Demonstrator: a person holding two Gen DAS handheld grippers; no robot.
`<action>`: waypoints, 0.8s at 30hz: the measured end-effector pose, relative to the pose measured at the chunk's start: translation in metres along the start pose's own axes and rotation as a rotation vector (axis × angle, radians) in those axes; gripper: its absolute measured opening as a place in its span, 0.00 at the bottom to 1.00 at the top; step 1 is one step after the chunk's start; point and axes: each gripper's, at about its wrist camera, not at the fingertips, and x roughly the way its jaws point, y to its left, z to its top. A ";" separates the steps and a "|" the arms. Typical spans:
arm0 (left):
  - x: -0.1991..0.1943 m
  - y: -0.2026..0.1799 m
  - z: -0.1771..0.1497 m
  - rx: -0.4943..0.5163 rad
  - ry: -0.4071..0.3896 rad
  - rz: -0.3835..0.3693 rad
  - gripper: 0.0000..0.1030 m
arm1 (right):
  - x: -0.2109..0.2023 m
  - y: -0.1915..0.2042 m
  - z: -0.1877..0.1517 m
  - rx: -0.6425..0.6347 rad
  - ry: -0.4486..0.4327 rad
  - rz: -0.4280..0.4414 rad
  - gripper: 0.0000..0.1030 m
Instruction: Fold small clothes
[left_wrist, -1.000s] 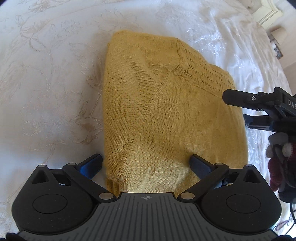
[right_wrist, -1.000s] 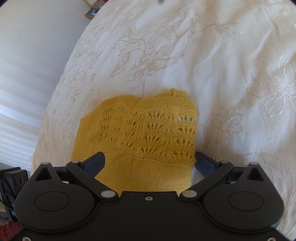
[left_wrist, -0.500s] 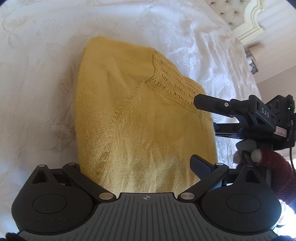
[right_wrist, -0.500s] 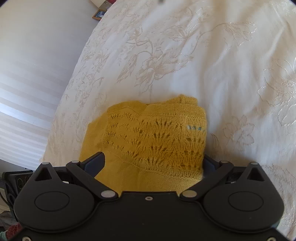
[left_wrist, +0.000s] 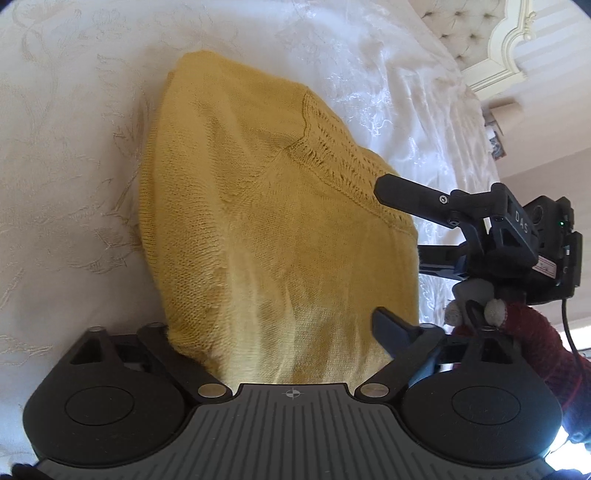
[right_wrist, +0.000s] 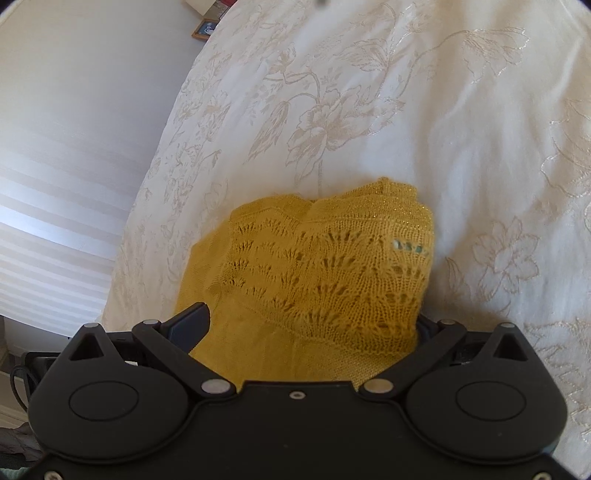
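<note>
A folded mustard-yellow knit sweater (left_wrist: 258, 229) lies on a white embroidered bedspread (left_wrist: 66, 147). My left gripper (left_wrist: 280, 332) is open, its jaws wide on either side of the sweater's near edge; the left finger is hidden under the knit. My right gripper (right_wrist: 314, 321) is open around the lacy yoke end of the sweater (right_wrist: 325, 273); only its left fingertip (right_wrist: 192, 317) shows clearly. In the left wrist view the right gripper (left_wrist: 402, 218) reaches in from the right, one finger over the sweater's right edge and one beneath.
A tufted headboard (left_wrist: 480, 33) and a bedside item (left_wrist: 495, 140) sit at the far right. In the right wrist view the bed's edge drops to a white wall (right_wrist: 74, 129), with a framed picture (right_wrist: 205, 29) at the top.
Both grippers have slid farther in around the sweater's edges. The sweater's near part has risen and bulged, and it looms larger in both views.
</note>
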 end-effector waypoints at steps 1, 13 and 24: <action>-0.003 0.003 -0.001 0.002 -0.002 0.024 0.49 | -0.002 0.000 -0.001 0.001 0.004 -0.007 0.95; -0.025 -0.024 -0.010 0.012 0.032 -0.108 0.21 | -0.055 0.035 -0.027 -0.053 -0.067 -0.081 0.39; -0.027 -0.086 -0.092 0.084 0.132 -0.188 0.21 | -0.146 0.035 -0.105 -0.001 -0.049 -0.120 0.39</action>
